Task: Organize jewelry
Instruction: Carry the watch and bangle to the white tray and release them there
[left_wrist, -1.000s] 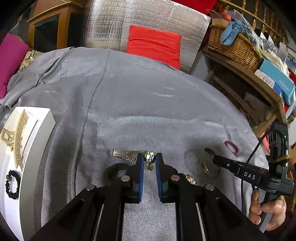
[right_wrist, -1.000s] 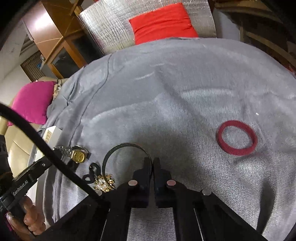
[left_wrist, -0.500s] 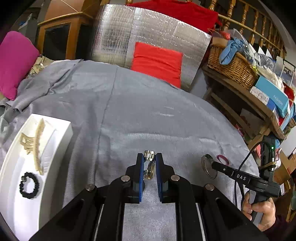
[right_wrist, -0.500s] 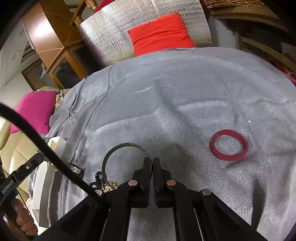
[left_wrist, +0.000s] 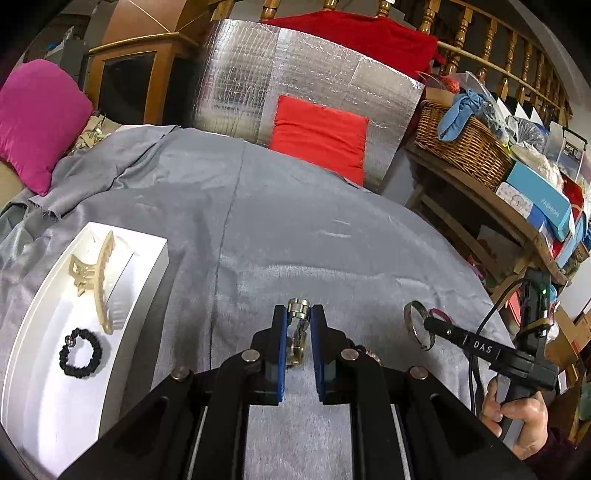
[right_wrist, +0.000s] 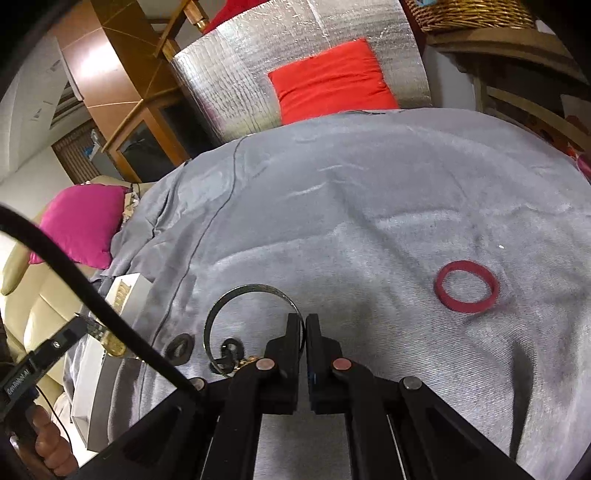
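- Above the grey cloth (left_wrist: 295, 229), my left claw (left_wrist: 299, 325) pinches a gold-and-silver wristwatch (left_wrist: 297, 332)
- My right claw (right_wrist: 305, 328) is clamped on a thin dark metal bangle (right_wrist: 251, 290)

So the left gripper (left_wrist: 299, 325) has its blue pads clamped on a gold-and-silver watch (left_wrist: 297, 332), held up off the grey cloth (left_wrist: 295, 229). Off to the left there's a white tray (left_wrist: 55, 354) with a cream claw clip (left_wrist: 98, 280) and a black scrunchie (left_wrist: 80, 357) in it. On the right, the right gripper (left_wrist: 424, 324) pinches a thin metal bangle (left_wrist: 415, 325), with a hand (left_wrist: 517, 421) on its handle.
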